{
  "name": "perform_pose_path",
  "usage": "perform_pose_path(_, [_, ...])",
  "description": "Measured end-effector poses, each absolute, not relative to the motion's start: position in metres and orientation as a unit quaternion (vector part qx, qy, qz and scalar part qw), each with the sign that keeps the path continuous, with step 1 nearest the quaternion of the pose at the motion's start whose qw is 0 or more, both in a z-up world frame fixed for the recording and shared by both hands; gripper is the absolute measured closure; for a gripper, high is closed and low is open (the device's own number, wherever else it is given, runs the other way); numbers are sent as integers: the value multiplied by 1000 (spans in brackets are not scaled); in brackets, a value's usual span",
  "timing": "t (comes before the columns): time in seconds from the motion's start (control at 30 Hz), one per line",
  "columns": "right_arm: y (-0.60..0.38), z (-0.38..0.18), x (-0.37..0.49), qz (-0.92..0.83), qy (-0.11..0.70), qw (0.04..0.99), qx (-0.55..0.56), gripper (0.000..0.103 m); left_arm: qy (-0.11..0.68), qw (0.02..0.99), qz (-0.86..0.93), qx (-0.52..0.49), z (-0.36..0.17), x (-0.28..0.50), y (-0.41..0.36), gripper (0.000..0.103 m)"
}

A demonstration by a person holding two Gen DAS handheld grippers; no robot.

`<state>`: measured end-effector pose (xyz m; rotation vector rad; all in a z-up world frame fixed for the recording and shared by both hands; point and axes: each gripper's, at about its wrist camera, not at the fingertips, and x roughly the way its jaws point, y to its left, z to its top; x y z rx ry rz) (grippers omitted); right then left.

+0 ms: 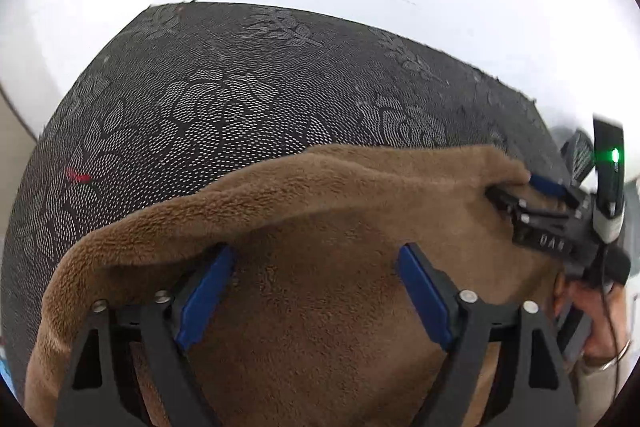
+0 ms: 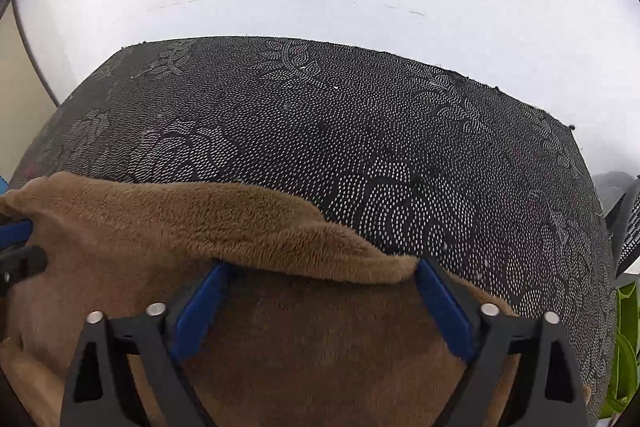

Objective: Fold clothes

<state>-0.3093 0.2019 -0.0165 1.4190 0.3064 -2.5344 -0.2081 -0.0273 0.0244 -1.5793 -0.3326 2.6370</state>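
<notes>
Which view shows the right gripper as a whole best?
The left wrist view: the right gripper appears from the side at the right edge, body and green light included, its fingers at the brown fleece garment's corner. The right wrist view shows only its own two spread blue-padded fingers from behind.

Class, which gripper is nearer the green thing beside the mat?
Right. The right gripper has the green thing just to its right; the left gripper is farther left.
</notes>
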Motion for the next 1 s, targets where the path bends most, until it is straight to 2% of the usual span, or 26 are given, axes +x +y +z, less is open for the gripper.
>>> perform_pose_path(0.17, [205, -13, -303, -865, 100, 117, 477, 1, -92, 28, 847, -522, 27, -198, -19, 12])
perform_pose_path(0.37, [226, 34, -243, -891, 96, 132, 423, 1, -193, 87, 814, -541, 38, -162, -38, 12])
perform_pose_path(0.5, [244, 48, -195, -891, 70, 146, 425, 1, -223, 112, 799, -548, 43, -130, -37, 12])
perform_pose_path(0.73, [253, 35, -105, -878, 86, 155, 445, 1, -277, 143, 768, -559, 41, -91, -32, 12])
perform_pose_path(0.87, [253, 16, -84, -867, 115, 139, 464, 1, -296, 147, 764, -554, 40, -85, -25, 12])
perform_pose_path(1.0, [260, 5, -78, -866, 103, 136, 470, 1, -311, 146, 768, -541, 41, -83, -24, 12])
